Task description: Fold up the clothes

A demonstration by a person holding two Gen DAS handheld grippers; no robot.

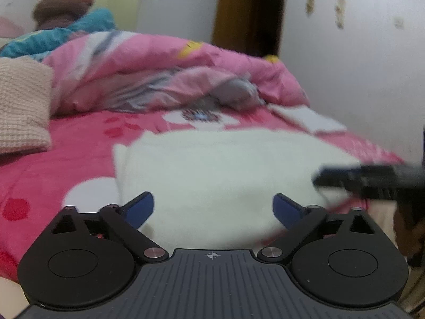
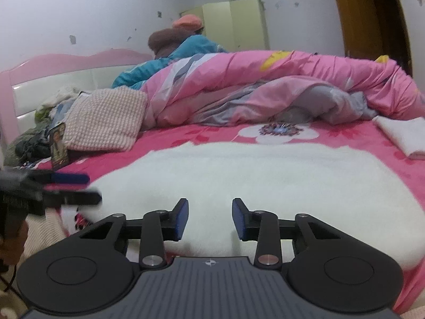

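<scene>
A white fleecy garment [image 1: 212, 164] lies spread flat on the pink flowered bed sheet [image 1: 79, 159]. My left gripper [image 1: 213, 199] hovers over its near edge with the blue pads wide apart and nothing between them. My right gripper [image 2: 210, 204] stands over the near edge of the same garment [image 2: 252, 175]. Its jaws are partly apart and the pads press on nothing. Each gripper shows blurred in the other's view: the right gripper [image 1: 326, 176] at the garment's right edge, the left gripper [image 2: 85, 188] at its left edge.
A crumpled pink duvet [image 2: 265, 85] fills the back of the bed. A checked pillow [image 2: 106, 119] and a heap of clothes [image 2: 34, 138] lie by the pink headboard [image 2: 53, 63]. A folded white cloth [image 2: 401, 135] sits at the right. A wardrobe [image 2: 233, 24] and a brown door [image 2: 372, 13] stand behind.
</scene>
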